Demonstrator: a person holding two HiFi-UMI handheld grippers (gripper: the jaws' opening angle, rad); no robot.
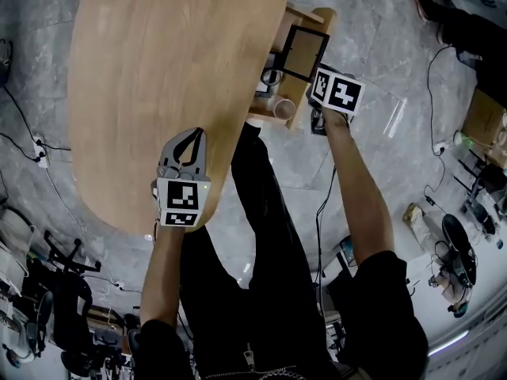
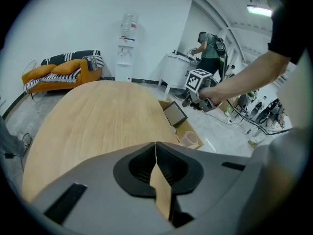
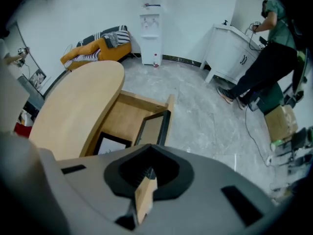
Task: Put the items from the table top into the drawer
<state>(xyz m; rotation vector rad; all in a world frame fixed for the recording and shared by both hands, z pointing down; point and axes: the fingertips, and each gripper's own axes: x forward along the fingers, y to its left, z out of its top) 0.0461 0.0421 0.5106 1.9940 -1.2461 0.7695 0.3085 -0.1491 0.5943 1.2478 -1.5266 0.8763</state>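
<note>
The oval wooden table (image 1: 158, 70) has a bare top. Its drawer (image 1: 321, 14) stands pulled out at the table's right side. Inside it a black-framed picture (image 1: 303, 52) stands upright, and a pale cup (image 1: 283, 109) lies at the near end. In the right gripper view a second black frame (image 3: 110, 145) lies flat in the drawer (image 3: 146, 102) beside the upright frame (image 3: 152, 129). My right gripper (image 1: 318, 93) hangs over the drawer's outer edge, pointing steeply down, shut (image 3: 149, 173) and empty. My left gripper (image 1: 192, 135) hovers over the table's near edge, shut (image 2: 155, 145) with nothing in it.
My legs in black trousers (image 1: 269, 212) stand against the table's edge below the drawer. Cables (image 1: 444, 93) and a cardboard box (image 1: 483, 117) lie on the grey floor to the right. An orange sofa (image 2: 58, 72), a water dispenser (image 3: 150, 23), a white cabinet (image 3: 234, 53) and another person (image 3: 266, 58) are farther off.
</note>
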